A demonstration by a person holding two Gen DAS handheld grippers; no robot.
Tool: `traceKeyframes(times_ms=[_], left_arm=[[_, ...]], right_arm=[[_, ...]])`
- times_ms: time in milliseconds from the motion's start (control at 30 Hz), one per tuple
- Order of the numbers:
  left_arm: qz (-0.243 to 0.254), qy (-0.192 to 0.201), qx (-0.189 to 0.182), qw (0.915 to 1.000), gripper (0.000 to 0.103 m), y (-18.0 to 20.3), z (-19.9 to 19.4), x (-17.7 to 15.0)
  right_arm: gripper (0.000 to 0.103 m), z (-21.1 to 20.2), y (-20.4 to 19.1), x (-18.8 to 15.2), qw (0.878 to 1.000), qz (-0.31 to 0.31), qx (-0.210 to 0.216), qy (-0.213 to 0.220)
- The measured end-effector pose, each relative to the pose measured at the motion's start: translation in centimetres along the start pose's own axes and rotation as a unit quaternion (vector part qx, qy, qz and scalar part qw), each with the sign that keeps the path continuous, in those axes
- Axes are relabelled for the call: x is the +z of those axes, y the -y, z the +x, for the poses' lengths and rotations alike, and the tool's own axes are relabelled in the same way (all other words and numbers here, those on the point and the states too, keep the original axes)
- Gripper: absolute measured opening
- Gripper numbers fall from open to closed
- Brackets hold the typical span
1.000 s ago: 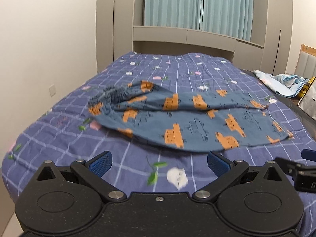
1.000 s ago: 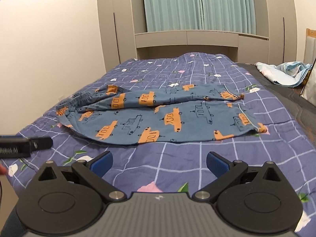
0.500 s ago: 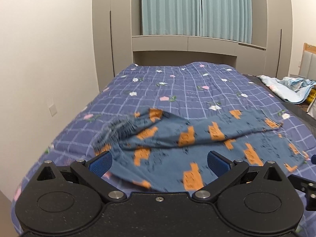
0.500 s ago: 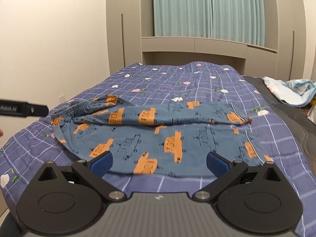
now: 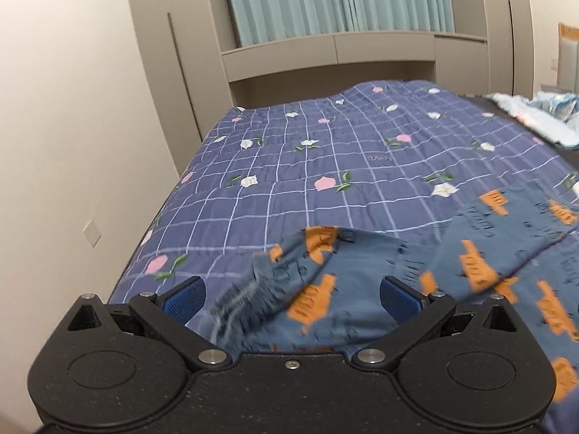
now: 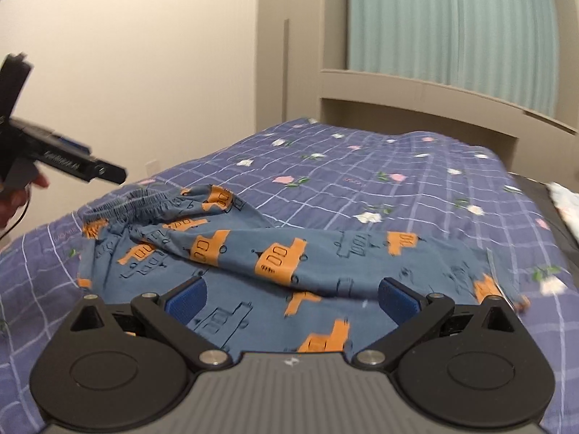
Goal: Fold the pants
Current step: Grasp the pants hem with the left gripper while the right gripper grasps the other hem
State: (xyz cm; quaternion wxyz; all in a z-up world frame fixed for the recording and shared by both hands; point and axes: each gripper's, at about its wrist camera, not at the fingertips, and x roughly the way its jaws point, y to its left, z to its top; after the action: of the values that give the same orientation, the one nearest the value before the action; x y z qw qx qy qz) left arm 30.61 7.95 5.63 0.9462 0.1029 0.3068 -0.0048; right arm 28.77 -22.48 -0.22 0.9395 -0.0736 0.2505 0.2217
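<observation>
Currently: pants point(image 6: 253, 253), blue with orange print, lying rumpled on bed point(image 5: 325, 166), elastic waistband at left end. My left gripper point(image 5: 291, 294) spread wide over waistband, holding nothing. My right gripper point(image 6: 291, 294) likewise wide, empty, over legs.

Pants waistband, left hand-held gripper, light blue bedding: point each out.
pants waistband point(image 6: 144, 202), right wrist view, on the gathered elastic edge.
left hand-held gripper point(image 5: 292, 298), left wrist view, midway between its blue fingertips.
light blue bedding point(image 5: 535, 115), left wrist view, on the crumpled cloth at far right.
</observation>
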Motion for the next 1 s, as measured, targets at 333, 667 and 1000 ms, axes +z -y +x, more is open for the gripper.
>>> traceKeyframes(times_ms=[333,667,1000], left_arm=[[0.073,-0.023,-0.012,0.9970,0.102,-0.5,8.9,3.0],[0.156,-0.012,-0.139,0.9778,0.102,-0.1,15.6,5.2],[0.205,-0.062,-0.179,0.9602,0.095,0.0,21.4,5.9]], right_arm=[[0.103,9.9,4.0,4.3,0.996,-0.040,0.066,-0.051],[0.103,17.7,9.0,6.5,0.985,-0.036,0.123,-0.119],[0.097,24.2,10.5,10.2,0.971,-0.003,0.187,-0.149]])
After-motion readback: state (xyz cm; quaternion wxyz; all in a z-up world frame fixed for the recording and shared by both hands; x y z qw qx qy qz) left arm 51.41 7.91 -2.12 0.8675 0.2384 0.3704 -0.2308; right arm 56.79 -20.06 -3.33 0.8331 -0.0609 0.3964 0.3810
